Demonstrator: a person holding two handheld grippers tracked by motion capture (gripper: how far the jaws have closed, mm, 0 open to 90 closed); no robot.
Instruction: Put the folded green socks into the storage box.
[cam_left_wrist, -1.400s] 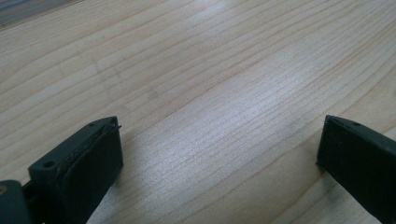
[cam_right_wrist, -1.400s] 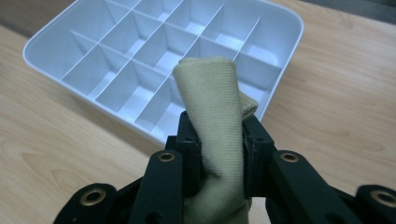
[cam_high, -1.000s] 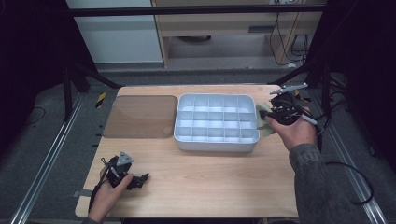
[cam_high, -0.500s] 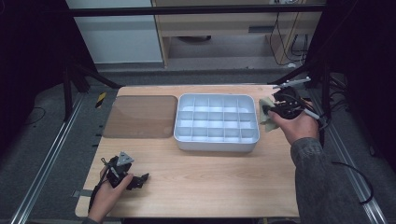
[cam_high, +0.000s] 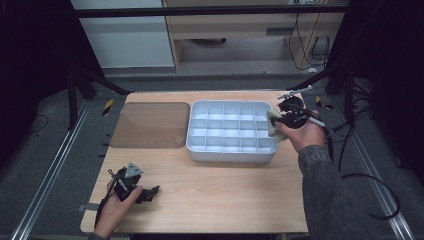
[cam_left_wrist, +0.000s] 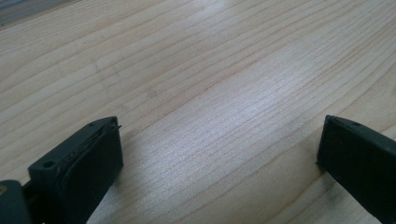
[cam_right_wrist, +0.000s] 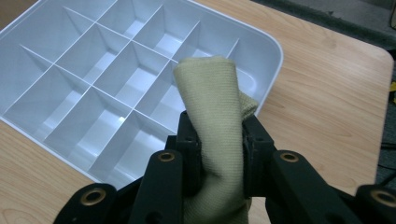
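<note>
At the near left corner of the tabletop (cam_high: 215, 190), the left gripper (cam_high: 142, 192) lies low in the person's hand, its fingers (cam_left_wrist: 86, 168) spread wide over bare wood with nothing between them. It is well apart from the work.

Further right sits the white divided tray (cam_high: 197, 142), its compartments all empty as far as can be seen. A brown translucent lid (cam_high: 150, 125) lies flat just beside its left wall.

At the tray's right edge, the right gripper (cam_high: 276, 122) has its fingers (cam_right_wrist: 189, 140) pinching a folded yellow-green cloth (cam_right_wrist: 217, 107). The cloth's long axis runs straight out along the fingers, its rounded fold pointing toward the far-right compartments. This hand is clearly the nearer one.

The cloth's lower end is hidden behind the gripper body, and whether its tip touches the tray's rim cannot be told.
</note>
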